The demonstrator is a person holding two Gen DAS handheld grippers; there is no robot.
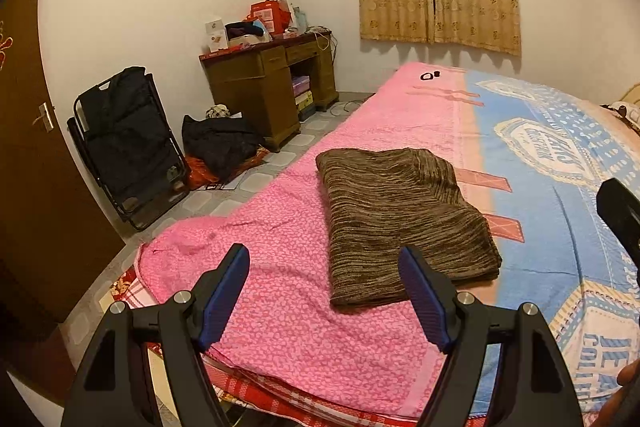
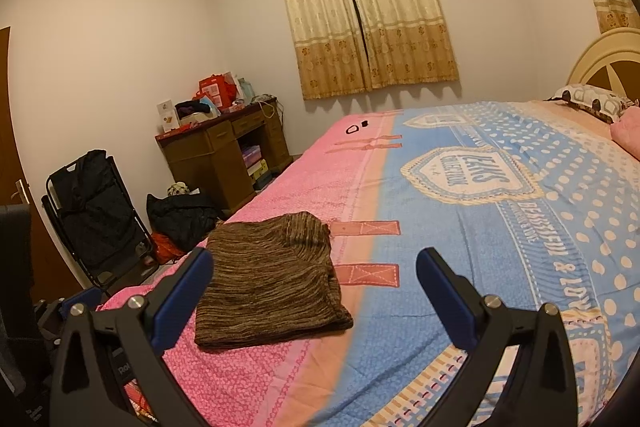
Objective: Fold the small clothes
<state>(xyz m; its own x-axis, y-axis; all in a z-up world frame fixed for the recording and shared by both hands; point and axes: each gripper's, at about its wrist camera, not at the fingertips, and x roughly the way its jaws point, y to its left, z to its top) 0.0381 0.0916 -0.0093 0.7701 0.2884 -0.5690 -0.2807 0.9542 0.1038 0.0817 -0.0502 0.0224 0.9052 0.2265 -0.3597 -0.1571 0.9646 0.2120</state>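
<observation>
Sweater [image 1: 404,223]: brown with thin stripes, folded into a flat block. It lies on the bed, on the pink part, right by the line where pink meets blue.
Where from the left tongs: the sweater is at about 1 o'clock, near the right finger [image 1: 424,291], which covers its near edge in the picture. I cannot tell if they touch.
Where from the right tongs: the sweater is at about 11 o'clock, close by the left finger [image 2: 180,303].
Left tongs [image 1: 324,259]: spread wide, with nothing between the blue pads.
Right tongs [image 2: 316,267]: spread wide too, holding nothing. Only the bed cover shows in the gap.
Bed [image 2: 500,247]: big, with a pink and blue cover. The blue part has white dots and badge shapes.
Small black things [image 1: 428,75]: two of them, far off at 12 o'clock on the pink part, well apart from the sweater.
Pillow [image 2: 592,103]: at 2 o'clock by the headboard, in the right view.
Tabletop [image 1: 264,47]: brown, by the wall at 11 o'clock, with boxes and bags piled on it.
Curtains [image 2: 368,23]: yellow, closed, on the far wall.
Folding chair [image 1: 124,143]: black, leaning on the wall at 10 o'clock.
Dark bag [image 1: 220,143]: on the floor beside the chair.
</observation>
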